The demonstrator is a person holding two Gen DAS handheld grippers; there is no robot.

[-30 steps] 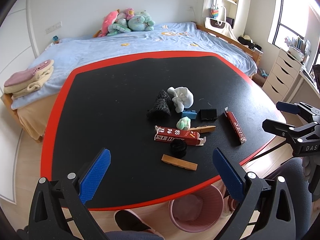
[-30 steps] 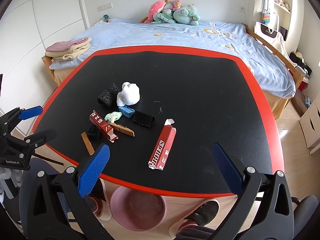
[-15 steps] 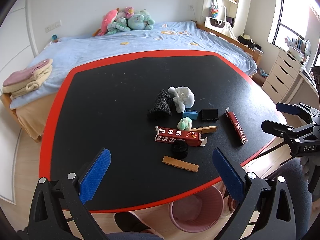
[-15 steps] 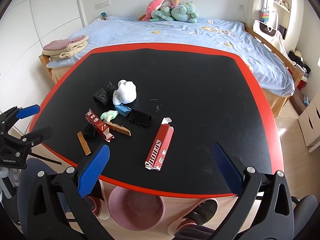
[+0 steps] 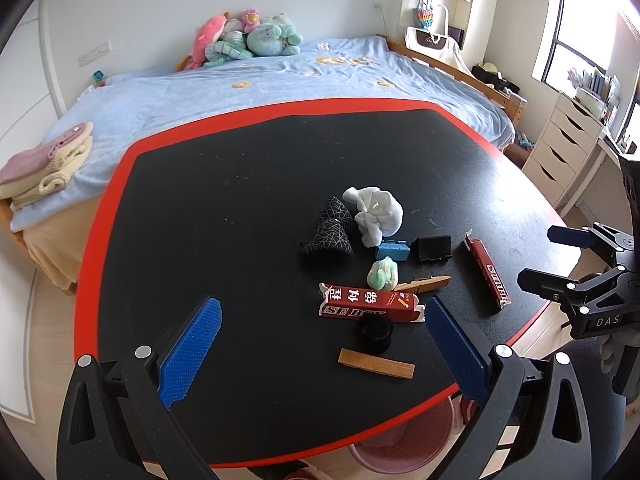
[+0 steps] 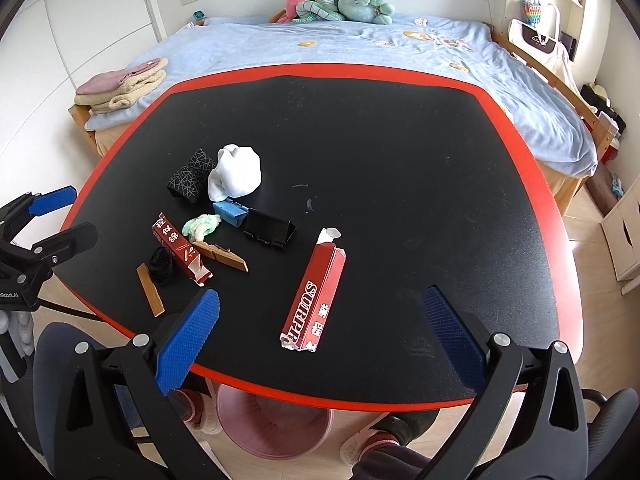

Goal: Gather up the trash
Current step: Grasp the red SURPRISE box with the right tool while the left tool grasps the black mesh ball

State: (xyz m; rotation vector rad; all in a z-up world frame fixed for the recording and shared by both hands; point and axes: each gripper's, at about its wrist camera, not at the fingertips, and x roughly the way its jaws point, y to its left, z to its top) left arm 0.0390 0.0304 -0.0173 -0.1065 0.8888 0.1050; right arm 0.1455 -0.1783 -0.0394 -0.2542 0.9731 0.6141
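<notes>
Blue ribbed pads line both tools. The left gripper [image 5: 320,344] hangs with its fingers spread wide and grasping nothing, above the table's near edge; the right gripper [image 6: 320,332] is likewise released and empty, and the long red carton [image 6: 316,296] lies between its 2 pads, probably the first target. Seen from the left tool, the litter clusters at 1 o'clock: a shorter red carton [image 5: 370,306], a black hair tie [image 5: 375,334] touching its near side, a wooden strip [image 5: 376,364] closest to the edge, a clothespin [image 5: 426,283], a green wad [image 5: 383,274], a blue clip [image 5: 394,250], a black clip [image 5: 434,248], a crumpled white tissue [image 5: 376,216] and a patterned black cloth [image 5: 332,232]. The pink bin [image 6: 276,424] stands on the floor under the near rim at 6 o'clock, presumably placed so that pieces can be dropped straight over the edge. Nothing appears collected yet. The table [image 5: 240,184] is black with a red border; beyond it at 12 o'clock a bed [image 6: 360,48] carries plush toys [image 6: 340,2] and folded towels [image 6: 124,84].
</notes>
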